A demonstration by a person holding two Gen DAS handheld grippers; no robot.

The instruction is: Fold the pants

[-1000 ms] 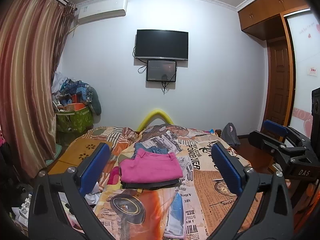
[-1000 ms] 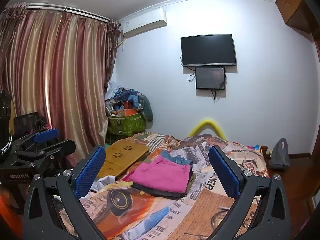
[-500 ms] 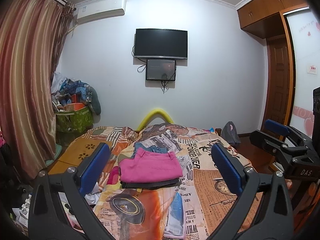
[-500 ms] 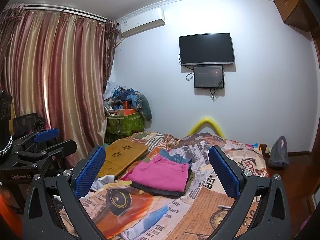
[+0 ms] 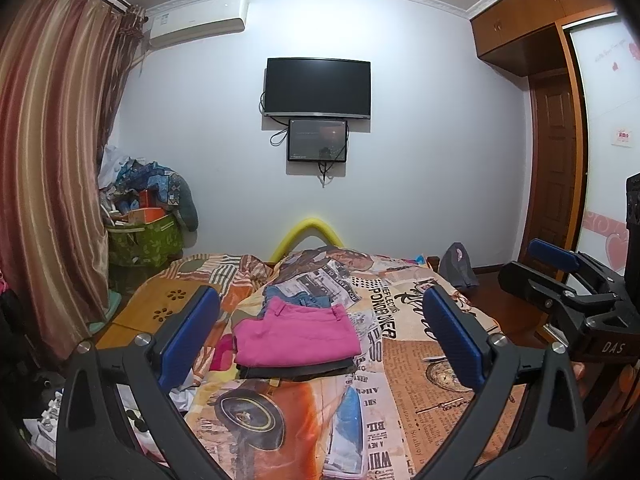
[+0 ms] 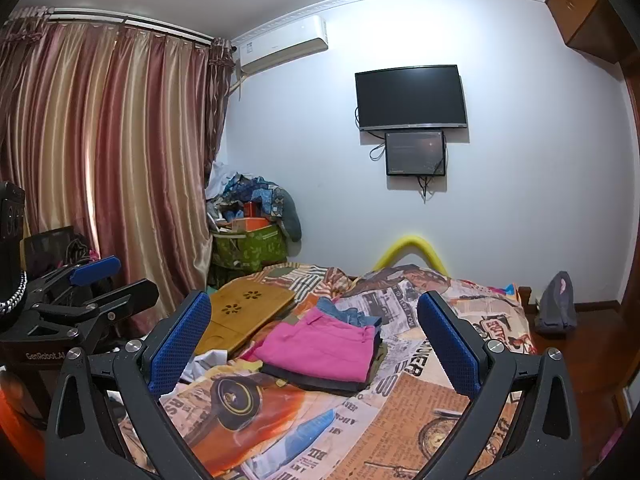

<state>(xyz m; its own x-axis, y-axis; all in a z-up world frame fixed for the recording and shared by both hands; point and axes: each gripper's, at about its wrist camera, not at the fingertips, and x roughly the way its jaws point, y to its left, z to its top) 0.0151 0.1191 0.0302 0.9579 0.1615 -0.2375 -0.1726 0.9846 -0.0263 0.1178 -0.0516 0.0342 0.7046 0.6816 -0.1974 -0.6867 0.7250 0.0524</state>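
Where the room begins on the left, a striped curtain (image 6: 108, 160) in red and gold hangs from a rail down to the floor. Beside it, high on the white wall, sits an air conditioner (image 6: 284, 50). Below, in the corner, a green basket (image 6: 250, 246) is heaped with clothes and boxes. Next comes the bed, covered by a bedspread (image 5: 404, 364) printed with newspaper pages, a car and other pictures. A wooden lap tray (image 6: 244, 312) lies on the left part of the bed.

Near the middle of the bed rests a small stack of folded clothes: pink pants (image 5: 296, 338) on top, dark pants (image 5: 296, 372) under them, and blue jeans (image 5: 300, 300) just behind, toward the wall. A yellow foam tube (image 5: 306, 232) bends in an arch at the far end of the bed. Above it, a black television (image 5: 318, 86) is fixed to the wall, with a smaller screen (image 5: 318, 140) directly under it.

Further right a grey bag (image 6: 558, 304) stands on the wooden floor, and a brown wardrobe (image 5: 536, 12) fills the upper right corner.

Both tools are held above the near end of the bed — well apart from the stack. The left gripper (image 5: 320, 338) has its blue pads spread wide and holds nothing; the right gripper (image 6: 314, 344) is the same — wide apart and empty.
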